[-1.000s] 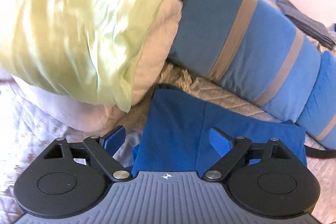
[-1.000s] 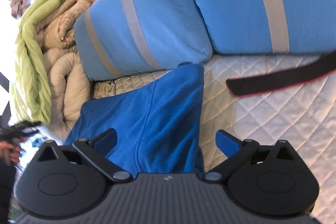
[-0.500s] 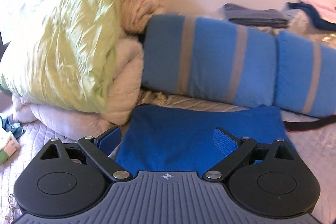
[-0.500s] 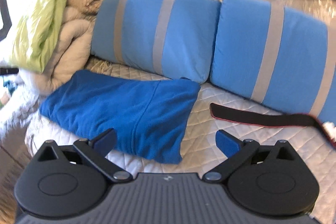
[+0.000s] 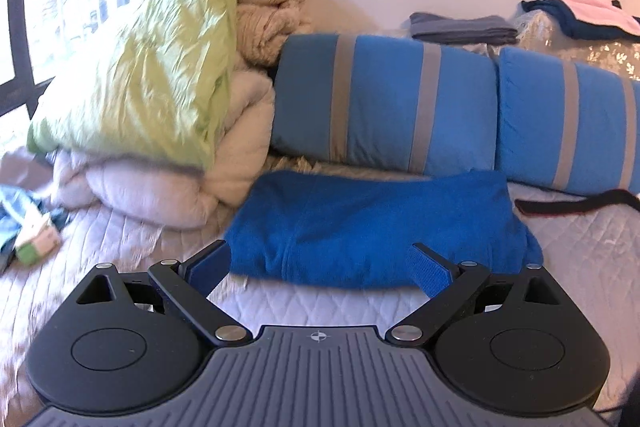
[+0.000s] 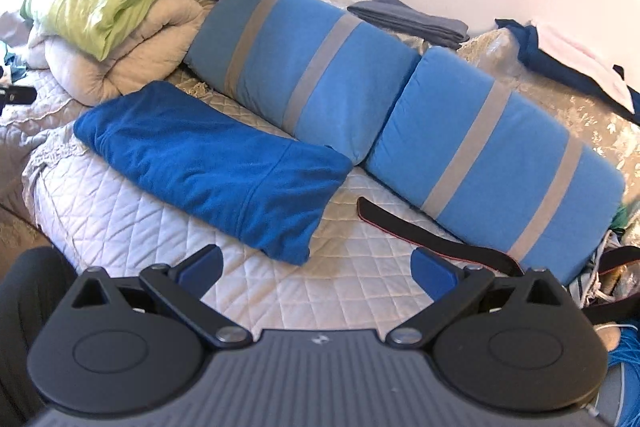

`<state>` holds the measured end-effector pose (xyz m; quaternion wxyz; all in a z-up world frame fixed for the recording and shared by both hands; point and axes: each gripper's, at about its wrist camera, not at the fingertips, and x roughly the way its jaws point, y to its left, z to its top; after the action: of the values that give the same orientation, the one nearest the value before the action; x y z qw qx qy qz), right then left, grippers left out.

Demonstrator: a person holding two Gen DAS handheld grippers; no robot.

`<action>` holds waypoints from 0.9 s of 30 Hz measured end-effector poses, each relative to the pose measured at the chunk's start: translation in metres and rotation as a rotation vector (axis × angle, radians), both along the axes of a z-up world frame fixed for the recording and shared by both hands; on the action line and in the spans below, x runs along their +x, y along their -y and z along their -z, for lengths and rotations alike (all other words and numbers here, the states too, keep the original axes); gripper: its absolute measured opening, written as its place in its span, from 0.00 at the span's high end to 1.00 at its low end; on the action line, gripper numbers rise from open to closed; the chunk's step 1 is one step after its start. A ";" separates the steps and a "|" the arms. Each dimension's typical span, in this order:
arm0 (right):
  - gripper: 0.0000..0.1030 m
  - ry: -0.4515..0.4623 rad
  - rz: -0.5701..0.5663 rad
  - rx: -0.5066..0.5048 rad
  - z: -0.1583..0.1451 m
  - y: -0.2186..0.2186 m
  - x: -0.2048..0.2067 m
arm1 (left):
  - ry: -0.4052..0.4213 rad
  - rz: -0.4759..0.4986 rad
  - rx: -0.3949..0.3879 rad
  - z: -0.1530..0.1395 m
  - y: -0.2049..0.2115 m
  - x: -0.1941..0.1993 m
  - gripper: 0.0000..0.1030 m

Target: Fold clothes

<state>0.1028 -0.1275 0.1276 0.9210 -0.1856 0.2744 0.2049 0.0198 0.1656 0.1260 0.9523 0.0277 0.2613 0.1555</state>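
Blue folded garment (image 6: pixel 208 163) lies lengthwise along the striped pillows (image 6: pixel 304 67).

A home bedroom: a quilted bed (image 6: pixel 352 279) with 2 striped pillows (image 6: pixel 304 67) (bundled duvets (image 5: pixel 132 75) beside them).

The left hand-held gripper (image 5: pixel 320 263) stands wide open with nothing between its blue pads, just near of a folded blue garment (image 5: pixel 376 227) on the quilted bed (image 5: pixel 120 251). Two striped blue pillows (image 5: pixel 384 107) lie beyond, bundled green and beige bedding (image 5: pixel 160 87) far left.
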 end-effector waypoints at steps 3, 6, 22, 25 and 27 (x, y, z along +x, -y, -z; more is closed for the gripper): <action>0.00 -0.028 -0.006 0.023 0.013 0.001 -0.016 | -0.003 -0.012 0.003 0.014 0.011 -0.016 0.07; 0.00 -0.065 -0.018 0.058 0.028 0.001 -0.031 | 0.002 -0.026 0.008 0.031 0.025 -0.031 0.07; 0.00 -0.186 0.024 0.133 0.117 -0.030 -0.095 | -0.014 -0.067 -0.023 0.093 0.075 -0.074 0.07; 0.00 -0.202 0.025 0.151 0.125 -0.035 -0.103 | -0.041 -0.058 -0.044 0.101 0.079 -0.077 0.07; 0.00 -0.207 0.026 0.157 0.129 -0.038 -0.108 | -0.053 -0.055 -0.049 0.106 0.081 -0.079 0.07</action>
<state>-0.0051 -0.0898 -0.0016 0.9021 -0.0873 0.3534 0.2319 -0.0589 0.0848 0.0196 0.9407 0.0014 0.2909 0.1742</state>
